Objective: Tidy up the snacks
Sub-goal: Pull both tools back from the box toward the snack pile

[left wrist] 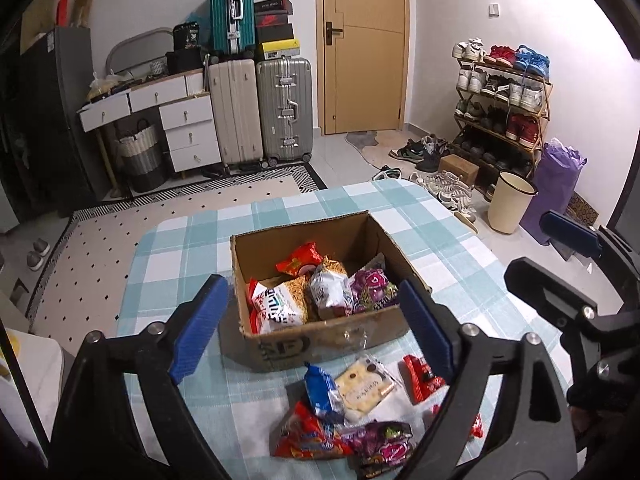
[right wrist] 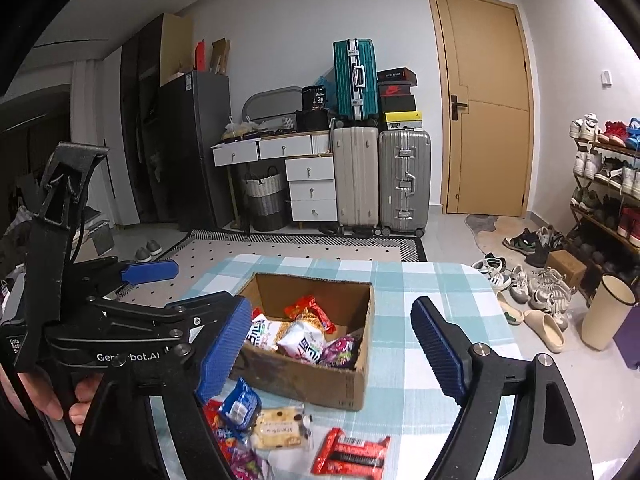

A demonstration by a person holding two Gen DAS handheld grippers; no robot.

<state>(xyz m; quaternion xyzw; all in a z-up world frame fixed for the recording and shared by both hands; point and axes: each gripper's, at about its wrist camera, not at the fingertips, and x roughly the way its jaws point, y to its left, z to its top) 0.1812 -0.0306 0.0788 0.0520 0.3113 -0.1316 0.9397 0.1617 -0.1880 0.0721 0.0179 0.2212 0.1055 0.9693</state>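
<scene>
**Two piles of snacks: one boxed, one loose**

Several snack packs are sitting inside the cardboard box (left wrist: 320, 336), which is open-topped and sits near the middle of the bench (left wrist: 192, 240) with its teal-and-white checked cloth. Inside I can make out a red bag (left wrist: 298, 262) toward the back, two noodle-type packs (left wrist: 280, 308) side by side in front of it, and a purple bag (left wrist: 372, 288) at the right end. They're all jumbled, leaning on each other.

On the near side of the box, loose on the cloth, there's a second bunch: a blue pack (left wrist: 320, 390), a pale biscuit pack (left wrist: 366, 392) just beside it, a red chocolate bar pack (right wrist: 350, 454) off to the right, plus another red-orange bag (left wrist: 306, 438) and a purple one (left wrist: 380, 446) overlapping at the closest edge.

Both tongs are hanging above this loose pile, pointing down toward the box. Left tongs (left wrist: 316, 332) are spread wide with nothing between the blue pads. Right tongs (right wrist: 330, 350) same deal, spread wide and pinching nothing. A hand (right wrist: 44, 396) shows wrapped around the left handle in the right camera.

Further out: suitcases (left wrist: 262, 110) stacked by a white drawer unit (left wrist: 186, 120), a tan door (left wrist: 362, 46), a packed shoe rack (left wrist: 502, 96) and a cream bin (left wrist: 512, 202) on the floor.
</scene>
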